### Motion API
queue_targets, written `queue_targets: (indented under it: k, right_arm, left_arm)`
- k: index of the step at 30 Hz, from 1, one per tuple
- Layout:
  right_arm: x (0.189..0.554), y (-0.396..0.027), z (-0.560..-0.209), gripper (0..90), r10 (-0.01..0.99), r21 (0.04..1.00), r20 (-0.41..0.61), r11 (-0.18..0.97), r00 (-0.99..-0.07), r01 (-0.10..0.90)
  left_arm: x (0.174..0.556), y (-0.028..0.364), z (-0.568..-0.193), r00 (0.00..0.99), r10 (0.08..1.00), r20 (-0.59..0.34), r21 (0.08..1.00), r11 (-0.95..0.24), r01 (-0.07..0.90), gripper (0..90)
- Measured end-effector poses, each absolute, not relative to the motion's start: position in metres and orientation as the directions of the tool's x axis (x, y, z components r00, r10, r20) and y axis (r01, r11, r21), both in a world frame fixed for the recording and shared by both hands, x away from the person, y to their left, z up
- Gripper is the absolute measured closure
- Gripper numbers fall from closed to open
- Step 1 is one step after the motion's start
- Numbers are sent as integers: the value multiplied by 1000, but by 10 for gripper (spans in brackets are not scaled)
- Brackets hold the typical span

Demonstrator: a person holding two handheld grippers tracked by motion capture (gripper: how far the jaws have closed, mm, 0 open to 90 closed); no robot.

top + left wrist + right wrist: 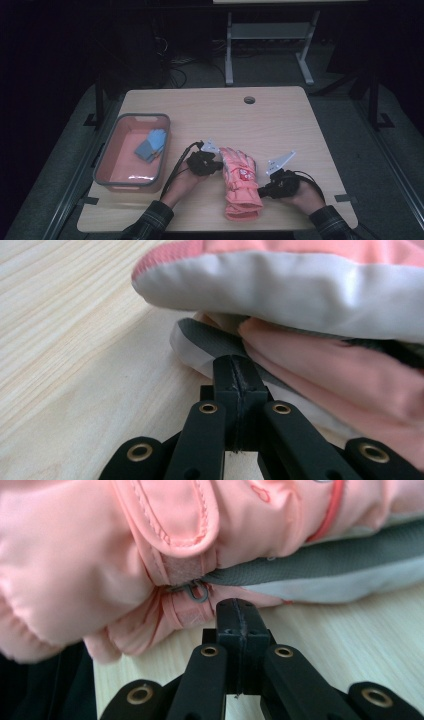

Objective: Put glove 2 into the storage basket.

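**Both grippers closing in on the pink glove, jaws shut**

The pink glove [240, 182] lies on the wooden table [280, 125], near the person's edge, cuff toward the person and fingers pointing away; the left gripper [216, 165] sits at its finger end and the right gripper [261, 191] at its cuff side; well to the left stands the grey bin [131, 152] with a blue glove [151, 145] already in it.

In the left gripper view the jaws of the left gripper [235, 371] are pressed together with nothing between them, their tip just at the pale underside of the glove [280, 285]; in the right gripper view the right gripper [239, 614] is likewise closed and empty, its tip just below a small metal hook [196, 592] by the cuff strap of the glove [150, 525].

The step in hand looks like the approach, or a nudge, before a pick-up; the likely aim is to carry the glove to the bin; the next move would call for the jaws to part, slide round a fold of fabric and clamp before any lift.

Whether either tip actually touches the fabric cannot be told; the high view is dim, so the jaws there are hard to make out; the glove's far side is cut off in both gripper views.
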State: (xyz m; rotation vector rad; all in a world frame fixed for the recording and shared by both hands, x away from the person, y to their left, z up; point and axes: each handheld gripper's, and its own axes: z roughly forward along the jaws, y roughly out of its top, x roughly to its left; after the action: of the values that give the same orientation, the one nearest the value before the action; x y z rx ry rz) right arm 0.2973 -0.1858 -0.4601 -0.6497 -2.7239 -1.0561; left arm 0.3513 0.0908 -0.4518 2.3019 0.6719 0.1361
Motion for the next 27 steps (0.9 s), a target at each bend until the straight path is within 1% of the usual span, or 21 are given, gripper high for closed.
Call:
queue_targets:
  k: [1, 5, 8, 12, 15, 17, 22, 23, 24, 25, 26, 27]
  right_arm:
    - [296, -180, -461, 899, 324, 614, 282, 663, -903, 430]
    - [295, -172, -461, 899, 310, 618, 280, 666, -909, 418]
    - [295, -163, -461, 899, 299, 623, 271, 670, -915, 404]
    - [296, -153, -462, 899, 284, 630, 266, 672, -921, 389]
    - [296, -151, -462, 899, 282, 629, 260, 676, -924, 384]
    - [296, -155, -460, 899, 291, 632, 254, 672, -922, 386]
    - [293, -175, -444, 899, 363, 653, 255, 619, -896, 437]
    - [294, -183, -437, 899, 383, 668, 240, 602, -892, 438]
    - [294, -183, -437, 899, 383, 668, 240, 602, -892, 438]
    - [294, -186, -434, 899, 390, 672, 236, 596, -890, 440]
    - [295, -190, -428, 899, 404, 690, 220, 579, -888, 435]
    - [296, -191, -425, 899, 411, 696, 220, 569, -885, 438]
  left_arm:
    - [351, 89, -452, 854, 509, -109, 681, -587, 437, 894]
    - [355, 87, -451, 867, 487, -99, 681, -603, 417, 894]
    - [358, 84, -451, 861, 493, -126, 693, -577, 432, 894]
    - [360, 83, -449, 869, 478, -130, 694, -582, 424, 894]
    - [360, 84, -449, 868, 480, -129, 693, -583, 425, 894]
    - [360, 89, -447, 857, 501, -122, 690, -578, 436, 892]
    - [360, 107, -433, 827, 546, -134, 692, -545, 472, 843]
    - [359, 109, -430, 823, 552, -135, 693, -541, 476, 811]
    - [358, 110, -428, 816, 560, -141, 694, -532, 485, 811]
    - [355, 114, -422, 813, 564, -142, 695, -528, 488, 792]
    - [354, 116, -418, 815, 563, -135, 691, -536, 485, 736]
    - [352, 118, -415, 813, 567, -133, 690, -536, 487, 709]
